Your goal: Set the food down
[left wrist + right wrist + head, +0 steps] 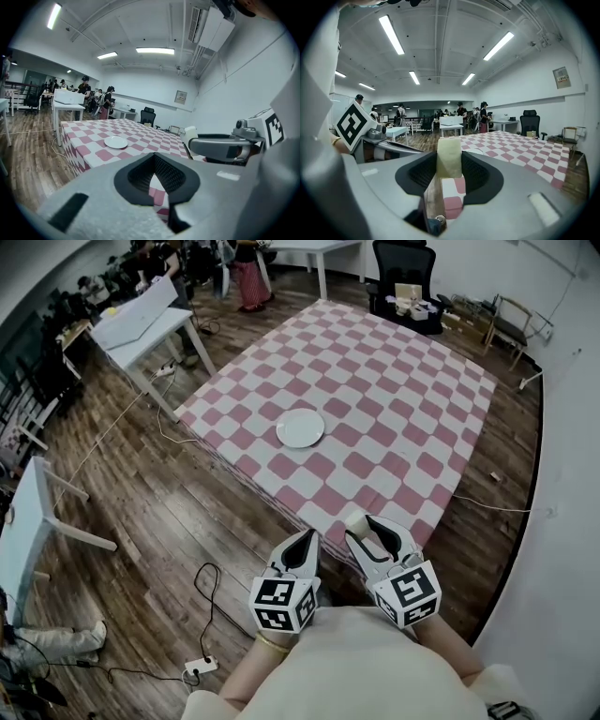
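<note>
A pale, cream-coloured piece of food (449, 150) is clamped upright between the black pads of my right gripper (449, 169). In the head view that gripper (361, 529) hovers over the near edge of the pink-and-white checkered table (412, 399), with the food (355, 519) at its tip. My left gripper (303, 542) hangs just beside it over the table edge, jaws together and empty. The left gripper view shows its pads (157, 161) meeting in a narrow slit. A white plate (300, 427) lies empty mid-table, ahead of both grippers; it also shows in the left gripper view (116, 142).
Wooden floor surrounds the table. White desks (141, 320) stand at the left, a black office chair (403, 277) at the far side, and a cable with a power strip (202, 667) lies near my feet. People stand at the room's far end (84, 89).
</note>
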Demonstrator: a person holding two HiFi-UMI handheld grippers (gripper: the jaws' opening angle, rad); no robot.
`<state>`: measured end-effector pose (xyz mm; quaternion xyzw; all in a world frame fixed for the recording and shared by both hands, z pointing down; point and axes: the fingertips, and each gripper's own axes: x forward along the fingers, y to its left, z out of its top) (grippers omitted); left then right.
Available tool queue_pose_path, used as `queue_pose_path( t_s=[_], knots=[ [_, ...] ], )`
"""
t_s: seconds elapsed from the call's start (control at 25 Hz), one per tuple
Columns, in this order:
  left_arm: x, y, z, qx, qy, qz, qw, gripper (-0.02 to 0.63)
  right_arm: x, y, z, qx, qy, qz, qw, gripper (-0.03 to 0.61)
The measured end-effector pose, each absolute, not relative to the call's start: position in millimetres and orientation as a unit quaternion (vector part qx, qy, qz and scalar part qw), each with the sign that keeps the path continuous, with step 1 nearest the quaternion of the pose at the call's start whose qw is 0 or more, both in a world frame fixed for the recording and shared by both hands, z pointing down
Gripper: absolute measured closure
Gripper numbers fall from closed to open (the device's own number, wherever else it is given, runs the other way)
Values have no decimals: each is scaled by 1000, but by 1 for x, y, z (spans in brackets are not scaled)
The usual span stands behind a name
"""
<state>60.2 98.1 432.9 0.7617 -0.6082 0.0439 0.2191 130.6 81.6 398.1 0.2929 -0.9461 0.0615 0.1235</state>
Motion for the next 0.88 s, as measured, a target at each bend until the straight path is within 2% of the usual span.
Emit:
queue_pose_path(
  t_s=[0.88],
  knots=[
    [-4,-3,434,774,-585,39,238,614,62,-16,403,313,-936,78,143,410]
  ],
)
